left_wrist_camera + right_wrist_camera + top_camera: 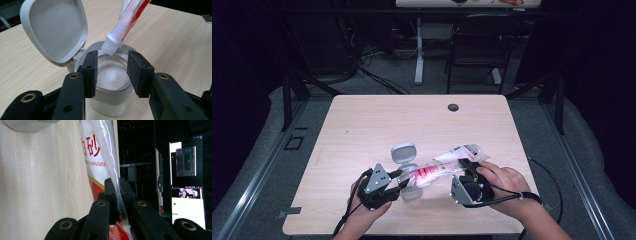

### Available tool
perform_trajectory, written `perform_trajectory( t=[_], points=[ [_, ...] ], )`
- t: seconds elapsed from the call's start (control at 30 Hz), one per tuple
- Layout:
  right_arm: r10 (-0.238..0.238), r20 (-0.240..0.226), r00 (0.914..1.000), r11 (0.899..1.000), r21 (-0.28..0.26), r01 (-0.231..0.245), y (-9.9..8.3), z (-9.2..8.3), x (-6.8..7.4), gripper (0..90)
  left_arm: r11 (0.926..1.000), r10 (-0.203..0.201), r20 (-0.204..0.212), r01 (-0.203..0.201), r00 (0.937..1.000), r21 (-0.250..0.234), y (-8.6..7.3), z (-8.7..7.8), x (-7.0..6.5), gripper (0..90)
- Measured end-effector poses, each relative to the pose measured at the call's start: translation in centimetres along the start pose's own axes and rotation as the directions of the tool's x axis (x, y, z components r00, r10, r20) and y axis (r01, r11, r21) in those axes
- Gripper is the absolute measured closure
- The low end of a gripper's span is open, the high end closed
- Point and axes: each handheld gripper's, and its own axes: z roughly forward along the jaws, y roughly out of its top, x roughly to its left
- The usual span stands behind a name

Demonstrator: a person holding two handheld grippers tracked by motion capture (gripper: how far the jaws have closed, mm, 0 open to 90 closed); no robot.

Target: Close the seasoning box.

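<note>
A white container [411, 193] stands near the table's front edge with its flip lid [404, 152] swung up and back. In the left gripper view white granules [112, 75] lie inside the container [110, 106] under its raised lid [55, 27]. A clear and red sugar pouch [447, 162] lies tilted, and its white spout [112, 45] hangs over the container's rim. My right gripper [468, 168] is shut on the pouch's far end; its jaws pinch the pouch film [97, 157] in the right gripper view [116, 186]. My left gripper [401, 181] is open, its pads [90, 72] standing either side of the container's mouth without pressing on it.
The wooden table [412, 120] has a round cable hole [453, 107] near its far edge. A black chair [477, 45] and a white desk leg [418, 50] stand beyond it. Lit screens [187, 207] glow off to the side in the right gripper view.
</note>
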Motion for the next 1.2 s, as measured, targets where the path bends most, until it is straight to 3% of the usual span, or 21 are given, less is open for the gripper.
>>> perform_trajectory(
  t=[0.23,0.67,1.0,1.2],
  points=[
    [0.024,0.003,0.9997,0.999,-0.022,-0.024,-0.2,-0.2,-0.2,87.8,0.9999,-0.006,0.024,0.006,0.9997,0.010,0.0,0.5,-0.1,65.3],
    [0.045,-0.020,0.9988,0.998,-0.034,-0.046,-0.1,-0.4,-0.3,87.9,0.9997,-0.013,0.022,0.014,0.9997,-0.020,0.2,0.1,0.0,68.7],
    [0.135,-0.039,0.9902,0.989,-0.057,-0.137,-0.9,0.0,0.4,88.2,0.9990,-0.025,0.022,0.026,0.9994,-0.036,0.6,-0.6,0.5,70.7],
    [0.200,-0.067,0.9776,0.976,-0.073,-0.204,-1.4,0.5,1.1,88.2,0.9991,-0.023,0.016,0.024,0.9996,-0.036,0.8,-0.7,0.8,70.7]
  ],
)
